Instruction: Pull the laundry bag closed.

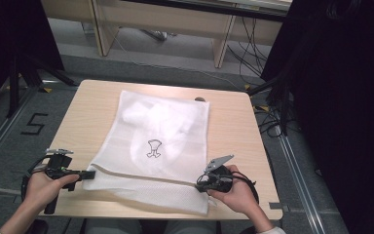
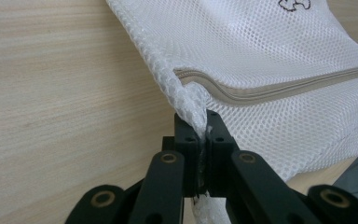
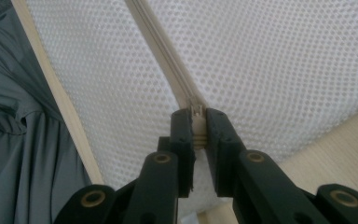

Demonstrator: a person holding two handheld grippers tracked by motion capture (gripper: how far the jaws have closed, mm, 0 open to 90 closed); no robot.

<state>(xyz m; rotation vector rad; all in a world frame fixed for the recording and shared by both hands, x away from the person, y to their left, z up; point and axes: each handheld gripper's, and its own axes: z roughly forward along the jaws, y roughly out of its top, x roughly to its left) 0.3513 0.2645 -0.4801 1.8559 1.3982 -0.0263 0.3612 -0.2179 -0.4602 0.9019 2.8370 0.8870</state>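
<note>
A white mesh laundry bag (image 1: 156,146) with a small dark drawing on it lies flat on the wooden table (image 1: 92,107), something white inside it. A beige zipper (image 2: 279,88) runs along its near side. My left gripper (image 1: 88,174) is shut on the bag's near left corner (image 2: 193,105), the mesh bunched between its jaws. My right gripper (image 1: 200,184) is shut on the beige zipper pull (image 3: 196,122) near the bag's right end. In the right gripper view the closed zipper (image 3: 161,56) runs away from the jaws.
The table's near edge (image 3: 58,98) lies close beside the bag, with the person's grey clothing (image 3: 14,140) beyond it. Bare wood (image 2: 60,93) lies left of the bag. Black stands and cables (image 1: 272,97) flank the table on the floor.
</note>
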